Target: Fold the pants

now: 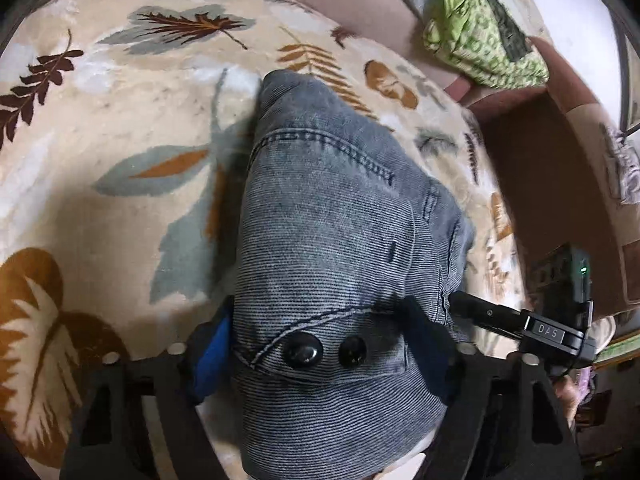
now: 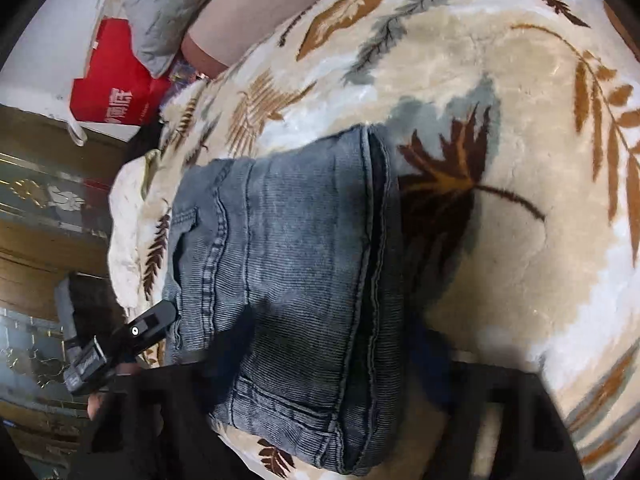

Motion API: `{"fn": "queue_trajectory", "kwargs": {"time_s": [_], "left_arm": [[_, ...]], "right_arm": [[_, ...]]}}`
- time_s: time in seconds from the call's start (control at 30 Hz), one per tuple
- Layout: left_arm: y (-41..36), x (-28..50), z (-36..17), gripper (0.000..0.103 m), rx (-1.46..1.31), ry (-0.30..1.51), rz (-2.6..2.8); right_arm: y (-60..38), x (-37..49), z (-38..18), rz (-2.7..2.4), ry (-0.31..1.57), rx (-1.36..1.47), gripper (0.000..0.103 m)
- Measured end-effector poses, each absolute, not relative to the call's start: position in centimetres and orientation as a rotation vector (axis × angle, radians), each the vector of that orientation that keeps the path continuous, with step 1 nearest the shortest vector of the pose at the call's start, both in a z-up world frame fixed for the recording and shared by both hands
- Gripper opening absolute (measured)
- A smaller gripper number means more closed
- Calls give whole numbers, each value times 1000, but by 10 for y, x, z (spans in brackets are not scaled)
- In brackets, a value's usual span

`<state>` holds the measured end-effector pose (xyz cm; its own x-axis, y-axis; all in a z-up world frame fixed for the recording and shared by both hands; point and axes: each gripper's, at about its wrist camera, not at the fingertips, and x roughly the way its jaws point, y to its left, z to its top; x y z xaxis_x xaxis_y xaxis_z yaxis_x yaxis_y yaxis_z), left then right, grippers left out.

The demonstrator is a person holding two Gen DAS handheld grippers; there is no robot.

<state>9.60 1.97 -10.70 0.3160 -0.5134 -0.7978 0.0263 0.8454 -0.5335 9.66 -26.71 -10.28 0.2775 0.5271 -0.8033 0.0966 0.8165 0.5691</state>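
Note:
Blue-grey denim pants [image 1: 332, 208] lie folded into a thick bundle on a leaf-patterned blanket [image 1: 120, 112]. In the left wrist view the waistband end with two black buttons [image 1: 302, 350] fills the gap of my left gripper [image 1: 320, 320]. Its blue pad [image 1: 212, 344] presses the denim's side. The right gripper's black finger [image 1: 492, 316] touches the bundle's right edge. In the right wrist view the pants [image 2: 304, 240] sit between the fingers of my right gripper [image 2: 332, 332], with the folded seam edge against one finger. At the bundle's left corner is the left gripper's finger [image 2: 152, 320].
A green patterned cloth [image 1: 480, 36] lies on brown upholstery [image 1: 532, 168] beyond the blanket's right edge. A red bag [image 2: 112, 80] and a grey pillow [image 2: 160, 20] sit past the blanket's [image 2: 500, 280] far left corner. Wooden furniture [image 2: 48, 216] stands at the left.

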Motion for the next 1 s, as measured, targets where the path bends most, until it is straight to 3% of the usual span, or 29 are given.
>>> {"fn": "queue_trajectory", "kwargs": {"time_s": [0.1, 0.2, 0.3, 0.37, 0.7, 0.83, 1.0], "left_arm": [[20, 99, -109, 56, -474, 1225, -359], [11, 95, -98, 33, -407, 1207, -361], [7, 86, -85, 27, -306, 1174, -340], [0, 81, -72, 26, -242, 1131, -341], [3, 104, 12, 26, -153, 896, -351], [8, 137, 1, 27, -179, 915, -331], [8, 164, -56, 30, -233, 1009, -288]], "right_arm": [[-264, 100, -107, 297, 1288, 562, 45], [-249, 98, -97, 300, 1271, 473, 28], [-229, 93, -77, 292, 1230, 348, 22], [-230, 88, -61, 294, 1179, 339, 12], [-219, 116, 32, 335, 985, 290, 11], [-206, 146, 39, 334, 967, 258, 11], [-202, 179, -18, 306, 1042, 281, 12]]}}
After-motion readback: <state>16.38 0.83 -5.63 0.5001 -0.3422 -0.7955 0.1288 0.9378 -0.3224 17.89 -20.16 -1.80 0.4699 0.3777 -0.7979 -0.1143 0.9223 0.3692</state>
